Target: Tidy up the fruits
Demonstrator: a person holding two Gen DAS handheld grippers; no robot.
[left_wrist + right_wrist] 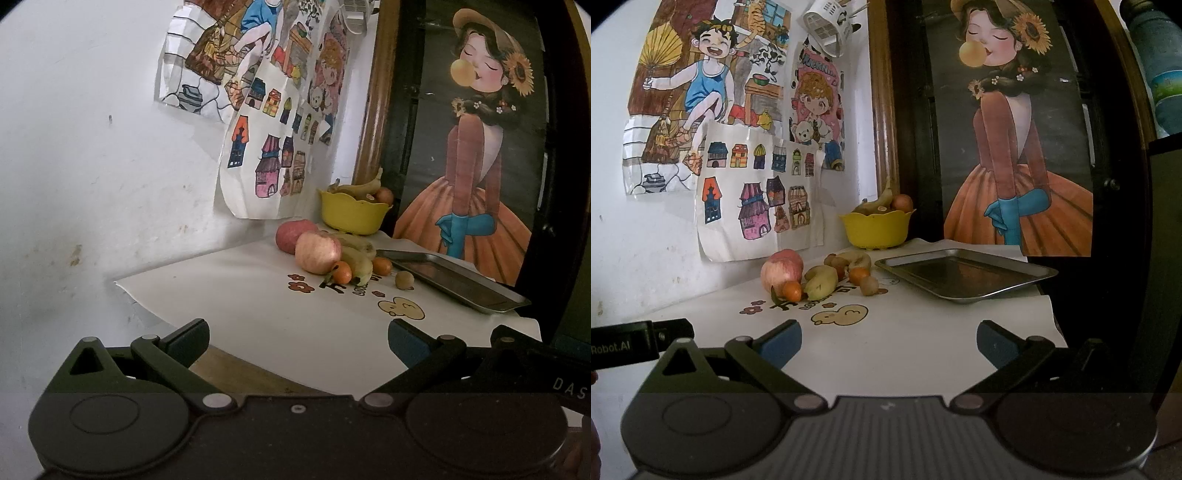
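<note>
A pile of fruit lies on the white table cover: two red apples (317, 253) (782, 271), bananas (356, 264) (822, 282), small orange fruits (341, 271) (792, 290) and a brownish round fruit (404, 279) (868, 285). An empty metal tray (454, 278) (964, 273) lies to their right. A yellow bowl (351, 216) (875, 229) with bananas and an orange stands behind. My left gripper (297, 341) and right gripper (888, 341) are both open and empty, well short of the fruit.
A white wall with coloured drawings (753, 199) stands at the left and back. A dark wood-framed cabinet with a girl poster (1015, 166) stands at the right. The table's front edge (236, 363) shows under my left gripper.
</note>
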